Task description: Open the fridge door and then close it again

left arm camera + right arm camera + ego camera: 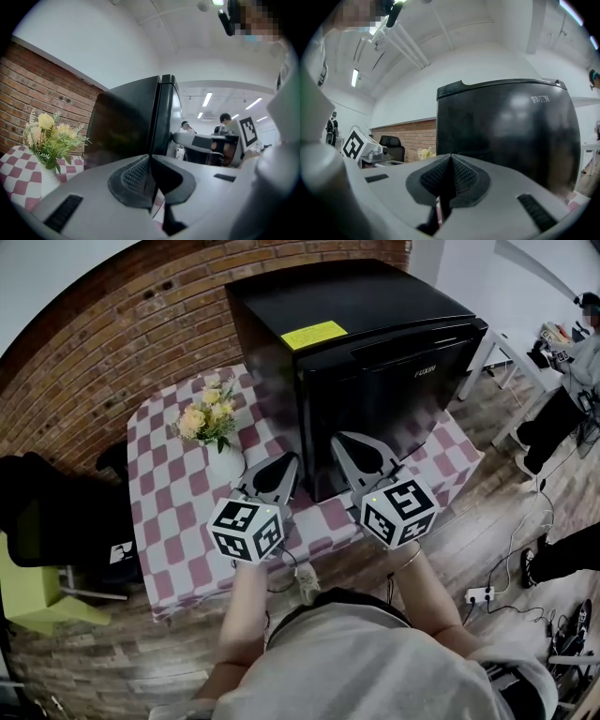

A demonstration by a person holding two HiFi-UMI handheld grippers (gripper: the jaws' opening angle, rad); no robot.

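Observation:
A black mini fridge (356,324) stands on the checked table, and its door (398,399) lies flush with the body. My left gripper (289,458) is shut and empty, level with the fridge's front left corner (157,117); in the left gripper view its tips (150,157) point along that edge. My right gripper (339,439) is also shut with nothing between its pads, close in front of the door near its left side. The glossy door (506,131) fills the right gripper view beyond the closed tips (450,156). Whether either gripper touches the fridge cannot be told.
A white vase of yellow flowers (214,423) stands on the checked tablecloth (169,512) just left of my left gripper. A black chair (56,512) sits left of the table, with a brick wall behind. A person (572,352) sits at the far right. A power strip (480,594) lies on the floor.

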